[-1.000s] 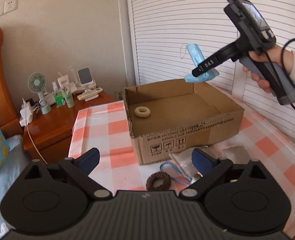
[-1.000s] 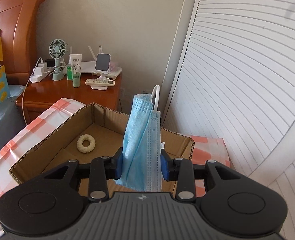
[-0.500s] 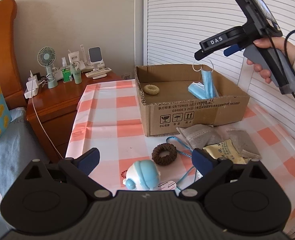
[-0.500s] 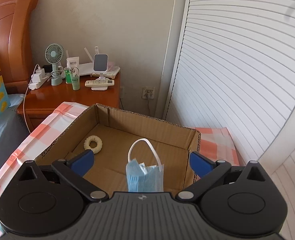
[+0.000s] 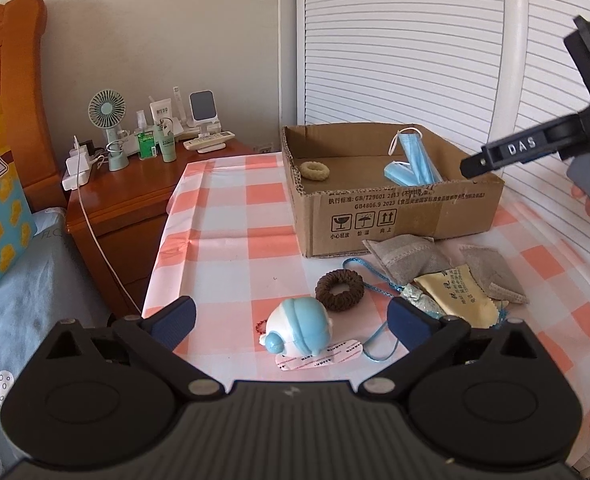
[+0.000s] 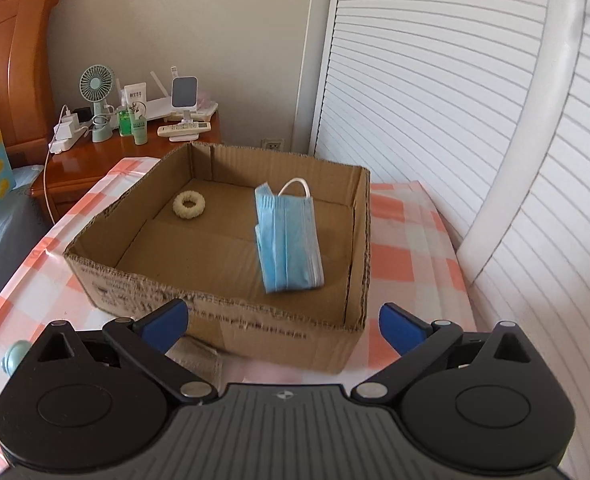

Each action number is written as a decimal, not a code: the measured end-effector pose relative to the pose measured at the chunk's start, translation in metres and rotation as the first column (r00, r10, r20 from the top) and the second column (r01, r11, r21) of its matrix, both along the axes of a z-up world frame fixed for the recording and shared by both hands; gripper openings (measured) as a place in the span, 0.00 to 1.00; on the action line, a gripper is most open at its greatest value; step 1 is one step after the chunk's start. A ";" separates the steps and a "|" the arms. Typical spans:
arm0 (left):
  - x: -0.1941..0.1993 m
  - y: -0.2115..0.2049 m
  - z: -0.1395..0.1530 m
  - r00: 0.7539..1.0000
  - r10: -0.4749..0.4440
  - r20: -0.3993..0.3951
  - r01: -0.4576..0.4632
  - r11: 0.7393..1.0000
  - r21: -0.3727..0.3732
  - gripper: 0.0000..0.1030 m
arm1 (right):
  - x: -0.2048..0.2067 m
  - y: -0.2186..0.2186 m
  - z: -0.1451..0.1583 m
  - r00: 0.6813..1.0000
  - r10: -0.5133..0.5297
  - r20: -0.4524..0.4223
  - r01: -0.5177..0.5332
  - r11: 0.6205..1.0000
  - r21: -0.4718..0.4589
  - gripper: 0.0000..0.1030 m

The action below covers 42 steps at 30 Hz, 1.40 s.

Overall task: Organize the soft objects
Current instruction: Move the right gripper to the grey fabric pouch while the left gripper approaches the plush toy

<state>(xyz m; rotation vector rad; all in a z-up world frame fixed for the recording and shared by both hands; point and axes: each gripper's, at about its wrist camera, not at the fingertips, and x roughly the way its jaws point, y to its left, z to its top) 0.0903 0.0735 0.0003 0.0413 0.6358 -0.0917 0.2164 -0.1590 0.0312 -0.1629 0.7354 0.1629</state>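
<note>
Two soft things already inside the cardboard box [image 6: 223, 312], the blue face mask [image 6: 289, 240] slumped toward the right wall and the cream hair ring [image 6: 189, 205] near the far left corner, well apart, presumably to gather everything in one place. Right gripper [image 6: 281, 322] spread wide and empty, no longer pinching the mask as a second ago; left gripper [image 5: 291, 316] likewise wide and empty above the blue plush toy [image 5: 299, 330] and brown scrunchie [image 5: 339, 291], likely next.
</note>
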 end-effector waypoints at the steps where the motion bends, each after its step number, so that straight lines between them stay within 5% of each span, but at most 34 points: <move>1: -0.001 0.000 0.000 1.000 -0.002 -0.002 0.002 1.000 -0.003 0.99 | -0.008 -0.002 -0.006 1.000 -0.009 -0.012 0.009 1.000 0.015 1.00; 10: -0.011 -0.002 -0.011 0.999 -0.017 -0.038 0.016 1.000 -0.020 0.99 | -0.046 -0.014 -0.052 0.990 -0.100 -0.100 0.105 0.993 0.045 1.00; 22: -0.011 -0.006 -0.014 0.998 -0.016 -0.056 0.016 1.000 -0.012 0.99 | -0.023 -0.020 -0.082 0.970 -0.181 -0.161 0.185 0.983 0.005 1.00; 31: -0.002 -0.011 -0.023 0.996 -0.033 -0.087 0.032 0.999 -0.014 0.99 | -0.035 -0.044 -0.080 0.959 -0.203 -0.197 0.201 0.979 -0.032 1.00; 35: 0.001 -0.013 -0.027 0.994 -0.034 -0.103 0.033 0.999 -0.015 0.99 | -0.043 -0.049 -0.076 0.960 -0.244 -0.140 0.235 0.969 -0.075 1.00; 42: 0.004 -0.017 -0.032 0.992 -0.042 -0.123 0.040 0.999 -0.012 0.99 | -0.039 -0.066 -0.077 0.952 -0.265 -0.157 0.268 0.963 0.002 1.00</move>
